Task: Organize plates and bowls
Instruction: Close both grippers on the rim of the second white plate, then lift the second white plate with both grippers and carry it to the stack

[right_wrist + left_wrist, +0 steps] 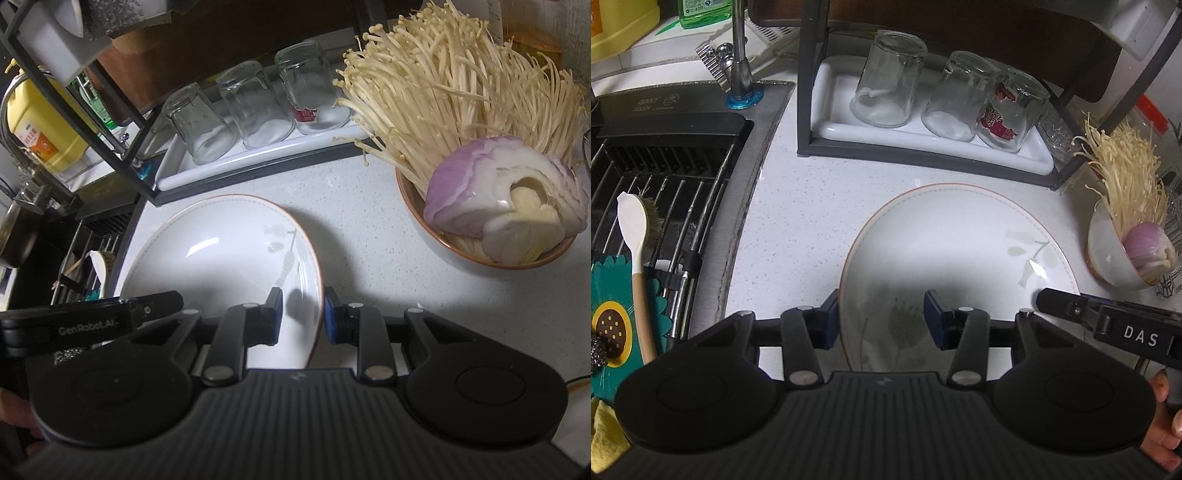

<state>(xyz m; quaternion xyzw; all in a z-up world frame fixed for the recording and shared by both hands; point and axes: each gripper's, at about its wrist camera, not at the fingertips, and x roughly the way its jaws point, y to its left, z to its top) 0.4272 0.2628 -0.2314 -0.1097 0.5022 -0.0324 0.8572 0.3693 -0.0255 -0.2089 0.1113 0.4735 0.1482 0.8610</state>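
Plate (945, 243) flat on white counter (798, 206), rack at its 12, sink at 9. Left gripper (882, 317) straddles plate rim at 7 o'clock edge, pads spread, clear gap to inner pad, no pinch. Right gripper (303, 314) straddles rim at 4 o'clock edge, jaws narrow; contact with rim unclear. Bowl (443, 240) with enoki and onion at plate's 2 o'clock, apart. Three upturned glasses (942, 96) on rack tray.
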